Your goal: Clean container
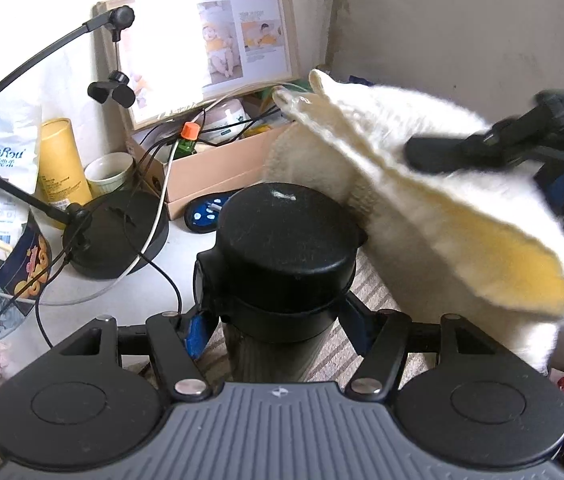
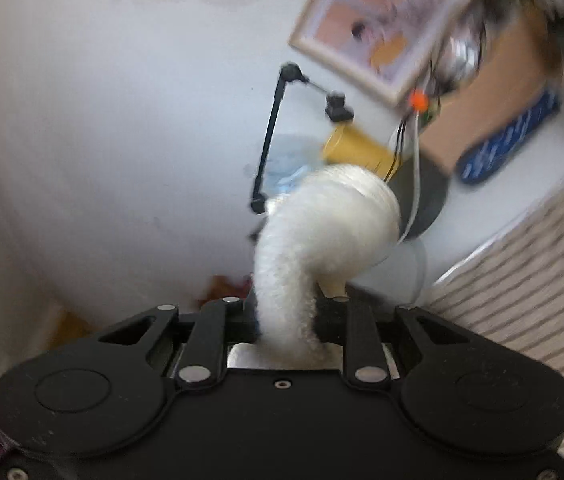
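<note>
Left wrist view: the left gripper (image 1: 277, 316) is closed on the tall grey cylindrical container with a black domed lid (image 1: 286, 236), its jaws pressed to the body just under the lid. The container stands upright over a beige striped cloth surface (image 1: 370, 292). A fluffy white cloth with a yellow inner face (image 1: 422, 200) hangs at the lid's right edge, touching or just beside it; which cannot be told. The right gripper (image 1: 462, 152), blurred, is clamped on that cloth from the upper right. To the left, a black round lamp base (image 1: 115, 236) with trailing cables sits near the container. Behind stand a tan cardboard box (image 1: 217, 168), a yellow cardboard tube (image 1: 59, 164) and a wooden-framed picture (image 1: 201, 48). Open room lies mainly above the lid.

Right wrist view, blurred: the right gripper (image 2: 288, 324) is shut on the white cloth (image 2: 322, 232), which bulges forward between the jaws. The striped surface (image 2: 530, 264) fills the right edge; a bare white wall (image 2: 101, 120) fills the left. The container is not visible here.
</note>
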Motion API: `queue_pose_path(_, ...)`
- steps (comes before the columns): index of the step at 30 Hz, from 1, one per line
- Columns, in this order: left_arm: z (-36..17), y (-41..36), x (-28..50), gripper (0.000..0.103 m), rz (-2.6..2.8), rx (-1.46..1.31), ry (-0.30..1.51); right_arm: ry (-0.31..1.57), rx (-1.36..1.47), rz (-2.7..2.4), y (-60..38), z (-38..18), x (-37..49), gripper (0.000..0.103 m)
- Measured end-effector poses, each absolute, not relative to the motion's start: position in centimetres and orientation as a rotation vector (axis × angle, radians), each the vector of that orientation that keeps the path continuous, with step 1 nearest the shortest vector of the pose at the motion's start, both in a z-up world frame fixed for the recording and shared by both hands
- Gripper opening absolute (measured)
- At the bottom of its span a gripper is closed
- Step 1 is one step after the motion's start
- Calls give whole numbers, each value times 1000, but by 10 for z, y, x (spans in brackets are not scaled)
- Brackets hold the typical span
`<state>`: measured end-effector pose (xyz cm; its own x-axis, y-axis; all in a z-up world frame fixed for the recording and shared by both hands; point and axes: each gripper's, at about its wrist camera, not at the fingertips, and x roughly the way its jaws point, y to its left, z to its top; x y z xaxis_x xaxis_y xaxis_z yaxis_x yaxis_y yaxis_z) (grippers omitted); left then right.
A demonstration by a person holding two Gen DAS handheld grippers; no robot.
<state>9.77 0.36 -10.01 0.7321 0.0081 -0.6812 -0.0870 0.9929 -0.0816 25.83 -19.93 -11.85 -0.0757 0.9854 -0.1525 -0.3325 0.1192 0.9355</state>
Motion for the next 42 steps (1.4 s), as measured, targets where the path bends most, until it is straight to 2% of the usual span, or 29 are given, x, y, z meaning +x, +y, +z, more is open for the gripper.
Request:
queue_pose_path(5,-99,-7,98,64,33,-53,756,1244,954,1204,-194,-165,261,20)
queue_pose_path(12,-100,-6,100,64,40,-60,761,1260,862,1175,-188,-173,256,20)
queue_pose_path(17,-99,-7,101,64,37,-50,763,1170,715,1167,-192,-161,258,20)
queue_pose_path(22,-99,-10,102,64,29,-33,764,909,648,1306,-197,-95,263,20)
queue_pose_path(27,-99,-12,103,64,22,-16,763,912,511,1545,-164,-63,247,19)
queue_pose_path(28,-99,-12,103,64,23,-15,762,905,401,1497,-156,-62,240,19)
queue_pose_path(31,-100,-10,103,64,27,-28,762,879,393,1348,-161,-67,252,17)
queue_pose_path(37,-100,-7,103,64,23,-38,760,858,106,1058,-183,-87,272,19)
queue_pose_path(42,-99,-7,104,64,18,-37,760,833,101,1025,-200,-87,267,19)
